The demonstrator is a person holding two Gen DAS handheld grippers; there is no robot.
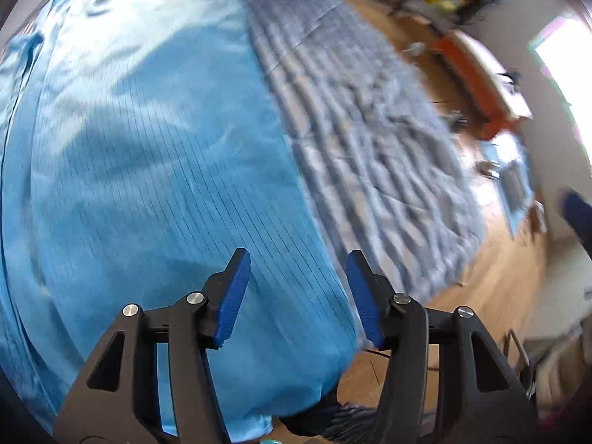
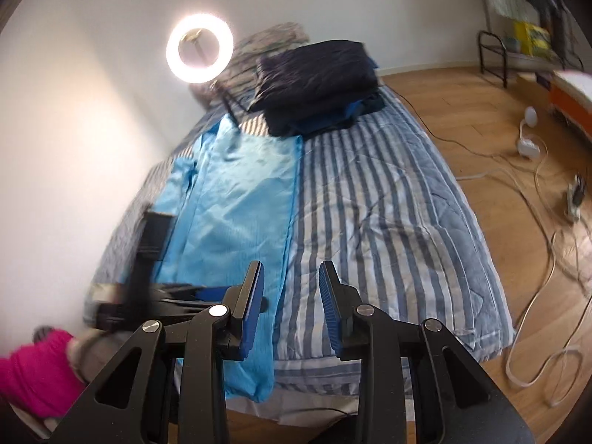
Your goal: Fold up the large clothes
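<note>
Right now the light-blue garment [image 2: 236,199] lies spread lengthwise on the bed [image 2: 388,214], along the bed's wall side, w/ its lower end draped over the bed's foot edge. Fabric is smooth & shiny, fine dark pinstripes visible in the left wrist view [image 1: 159,170]. Bed has a blue/white striped quilt; the half away from the wall is bare.

Left tool [image 1: 298,292]: released, jaws apart, nothing btwn the blue pads. It hangs above the garment's edge nearest the bare quilt. Same tool shows blurred in the right wrist view [image 2: 148,259], over the garment's wall-side strip near the bed's foot.

Right tool [image 2: 292,307]: also released, pads parted w/ nothing gripped; garment's edge & striped quilt seen through the gap, near the bed's foot.

Folded stack of dark navy clothes [image 2: 318,81] sits at the bed's head end, just past the garment's far end. Lit ring light [image 2: 199,48] stands at the wall by the bed's head. Pink sleeve [image 2: 37,373] at the bed's foot, wall side. Cables [image 2: 532,192] trail on the wood floor beside the bed.
</note>
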